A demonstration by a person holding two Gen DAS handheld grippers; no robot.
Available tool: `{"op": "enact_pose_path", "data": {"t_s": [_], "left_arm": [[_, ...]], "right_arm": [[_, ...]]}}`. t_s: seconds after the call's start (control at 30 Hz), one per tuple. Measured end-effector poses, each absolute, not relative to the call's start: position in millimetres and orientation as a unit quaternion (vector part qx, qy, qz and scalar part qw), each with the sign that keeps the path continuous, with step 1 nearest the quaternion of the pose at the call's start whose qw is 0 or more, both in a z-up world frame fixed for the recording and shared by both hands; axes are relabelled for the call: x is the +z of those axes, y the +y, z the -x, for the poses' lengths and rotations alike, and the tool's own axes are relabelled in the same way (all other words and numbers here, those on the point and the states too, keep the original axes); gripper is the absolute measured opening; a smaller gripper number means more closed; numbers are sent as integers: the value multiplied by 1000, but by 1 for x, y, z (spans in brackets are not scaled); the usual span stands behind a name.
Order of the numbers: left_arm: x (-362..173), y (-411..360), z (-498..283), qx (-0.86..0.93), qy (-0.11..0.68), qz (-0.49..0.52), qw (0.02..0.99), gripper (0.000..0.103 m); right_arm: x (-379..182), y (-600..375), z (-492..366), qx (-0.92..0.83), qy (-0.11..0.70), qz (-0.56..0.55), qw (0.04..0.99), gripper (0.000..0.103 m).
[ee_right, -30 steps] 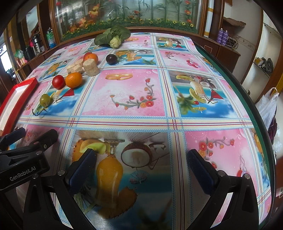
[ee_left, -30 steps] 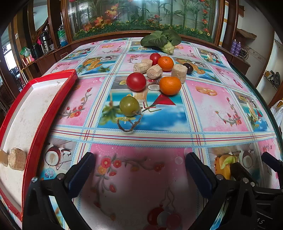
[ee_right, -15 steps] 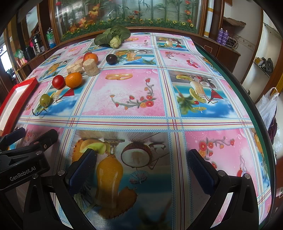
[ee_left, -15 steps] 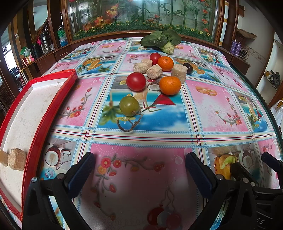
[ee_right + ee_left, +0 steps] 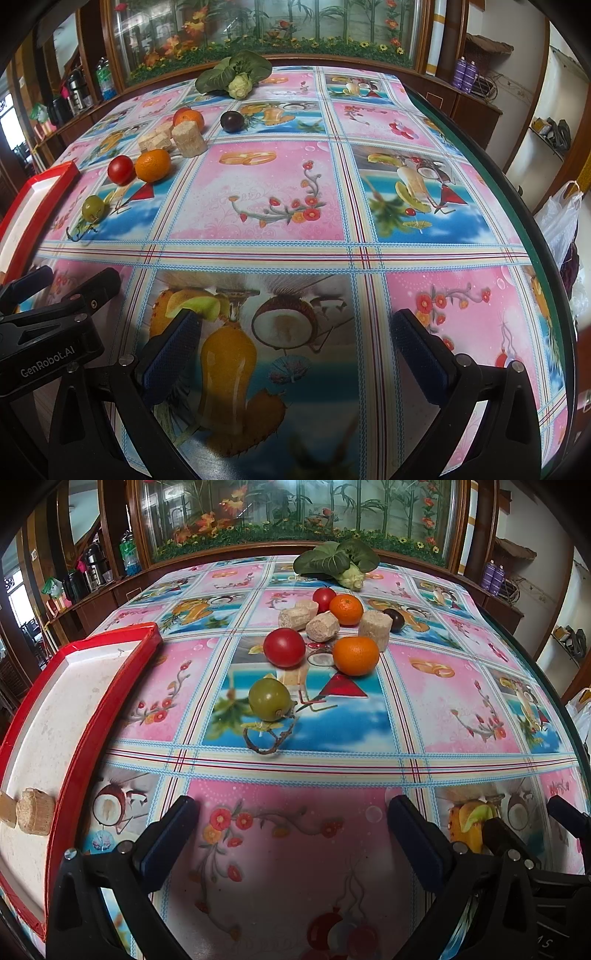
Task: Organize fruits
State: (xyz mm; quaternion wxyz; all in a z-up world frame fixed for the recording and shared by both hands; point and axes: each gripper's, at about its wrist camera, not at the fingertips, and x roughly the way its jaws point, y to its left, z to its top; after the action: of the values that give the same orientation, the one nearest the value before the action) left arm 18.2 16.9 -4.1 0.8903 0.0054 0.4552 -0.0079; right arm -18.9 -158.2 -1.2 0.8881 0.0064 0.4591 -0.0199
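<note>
A green fruit (image 5: 269, 699) with a twig, a red tomato (image 5: 284, 647) and an orange (image 5: 355, 655) lie mid-table in the left wrist view. Behind them sit another orange (image 5: 346, 609), a second tomato (image 5: 324, 597), a dark plum (image 5: 394, 619) and several tan cork-like blocks (image 5: 322, 626). A red-rimmed white tray (image 5: 110, 698) at the left holds a tan block (image 5: 35, 811). My left gripper (image 5: 293, 834) is open and empty, well short of the green fruit. My right gripper (image 5: 295, 350) is open and empty over the cloth; the fruits (image 5: 152, 165) lie far to its upper left.
A leafy green vegetable (image 5: 338, 563) lies at the table's far edge. The flowered tablecloth (image 5: 258, 192) covers the table, whose right edge (image 5: 517, 206) curves down. Wooden cabinets and a glass display stand behind. The left gripper's body (image 5: 51, 332) shows at the right wrist view's lower left.
</note>
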Motion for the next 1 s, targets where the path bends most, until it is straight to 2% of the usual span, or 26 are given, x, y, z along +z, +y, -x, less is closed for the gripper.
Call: {"op": "enact_pose_path", "data": {"t_s": [1.0], "left_arm": [[-2, 17, -19, -8, 452, -4, 892, 103]], "right_arm": [[1, -156, 20, -20, 456, -4, 890, 103]]}}
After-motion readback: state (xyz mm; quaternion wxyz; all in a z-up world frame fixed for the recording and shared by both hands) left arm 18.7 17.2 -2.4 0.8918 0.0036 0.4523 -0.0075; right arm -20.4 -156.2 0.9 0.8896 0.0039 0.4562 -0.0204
